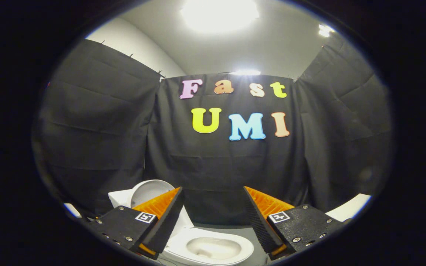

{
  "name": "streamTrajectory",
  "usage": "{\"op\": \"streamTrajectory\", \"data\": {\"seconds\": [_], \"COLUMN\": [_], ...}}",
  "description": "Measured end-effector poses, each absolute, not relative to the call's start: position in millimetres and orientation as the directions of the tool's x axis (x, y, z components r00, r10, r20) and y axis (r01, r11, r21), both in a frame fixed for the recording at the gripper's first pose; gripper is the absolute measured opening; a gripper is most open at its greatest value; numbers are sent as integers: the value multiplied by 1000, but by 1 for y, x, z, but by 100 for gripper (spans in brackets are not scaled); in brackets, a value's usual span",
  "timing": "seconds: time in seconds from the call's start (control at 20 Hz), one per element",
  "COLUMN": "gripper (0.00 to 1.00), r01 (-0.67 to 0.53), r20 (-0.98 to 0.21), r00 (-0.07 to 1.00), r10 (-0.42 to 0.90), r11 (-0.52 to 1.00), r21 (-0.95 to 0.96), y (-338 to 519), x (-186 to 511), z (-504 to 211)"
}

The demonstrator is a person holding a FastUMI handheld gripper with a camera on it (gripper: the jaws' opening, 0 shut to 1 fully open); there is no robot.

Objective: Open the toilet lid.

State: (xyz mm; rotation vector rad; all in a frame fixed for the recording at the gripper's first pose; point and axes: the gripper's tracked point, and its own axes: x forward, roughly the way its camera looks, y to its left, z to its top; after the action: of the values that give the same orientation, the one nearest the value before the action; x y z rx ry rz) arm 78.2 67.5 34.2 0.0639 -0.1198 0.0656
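White toilet [213,249], lid [147,191] raised, below the open, empty hand-held gripper [213,194].

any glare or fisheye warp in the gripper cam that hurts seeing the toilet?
Gripper view: ceiling light blown out, glare only up top; strong fisheye bends the cloth wall; toilet bowl evenly lit and sharp, lid raised behind it; open claw partly hides the lid.

The camera rides on the tongs [213,199] and looks forward along their two fingers, which stand wide apart and hold nothing. It sits up high and looks a bit down at the toilet [209,247], which is low and near, between the fingers. It faces the black cloth wall [220,166] straight on.
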Motion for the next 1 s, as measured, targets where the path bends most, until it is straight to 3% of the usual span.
{"op": "streamTrajectory", "data": {"seconds": [0.5,1.0], "gripper": [95,95], "r01": [1,-37], "r20": [90,74], "r00": [996,997], "r10": [2,36], "r11": [1000,999], "r21": [-25,24], "y": [-30,-36], "x": [39,16], "z": [13,1]}}
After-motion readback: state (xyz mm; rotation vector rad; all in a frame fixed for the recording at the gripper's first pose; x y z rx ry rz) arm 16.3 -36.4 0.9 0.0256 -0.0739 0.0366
